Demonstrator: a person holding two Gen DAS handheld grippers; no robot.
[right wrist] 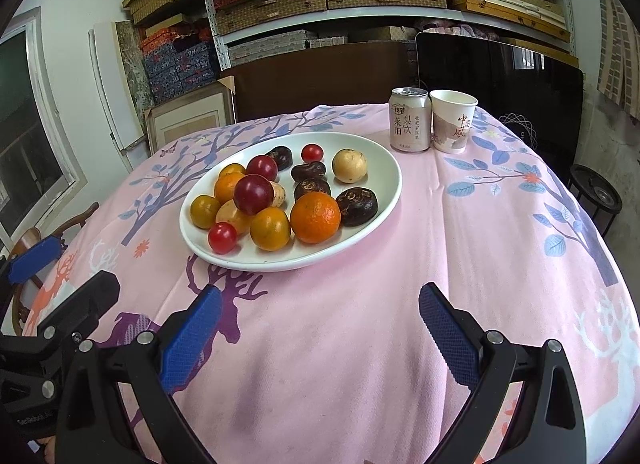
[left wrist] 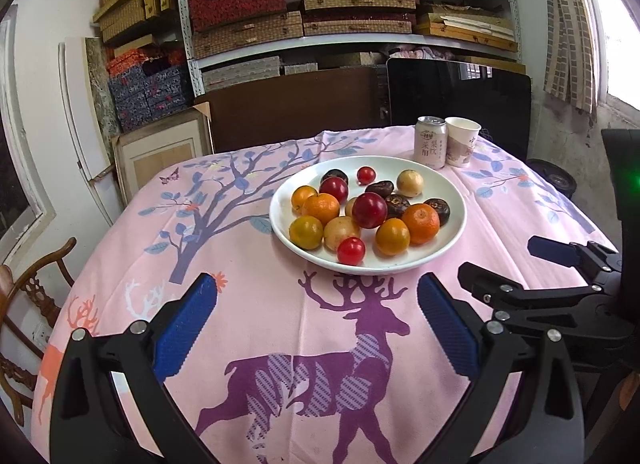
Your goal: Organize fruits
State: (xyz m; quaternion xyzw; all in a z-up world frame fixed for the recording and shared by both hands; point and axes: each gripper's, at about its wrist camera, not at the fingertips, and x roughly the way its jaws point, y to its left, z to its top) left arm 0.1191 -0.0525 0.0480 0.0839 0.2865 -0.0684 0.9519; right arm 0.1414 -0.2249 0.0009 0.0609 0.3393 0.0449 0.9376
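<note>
A white plate (left wrist: 280, 219) (right wrist: 394, 191) on the pink tablecloth holds mixed fruit: oranges (left wrist: 421, 223) (right wrist: 315, 217), red plums (left wrist: 369, 210) (right wrist: 253, 194), cherry tomatoes (left wrist: 351, 250) (right wrist: 222, 238), dark brown chestnut-like fruits (left wrist: 438, 209) (right wrist: 356, 201) and pale yellow fruits (left wrist: 409, 183) (right wrist: 349, 165). My left gripper (left wrist: 318, 324) is open and empty, low over the cloth in front of the plate. My right gripper (right wrist: 320, 328) is open and empty, in front of and to the right of the plate. The right gripper also shows at the right edge of the left wrist view (left wrist: 516, 264).
A drink can (left wrist: 430, 142) (right wrist: 410, 119) and a paper cup (left wrist: 462, 141) (right wrist: 452, 120) stand behind the plate. A dark screen (left wrist: 460, 95), brown board and stacked shelves lie behind the table. A wooden chair (left wrist: 32, 304) is at the left.
</note>
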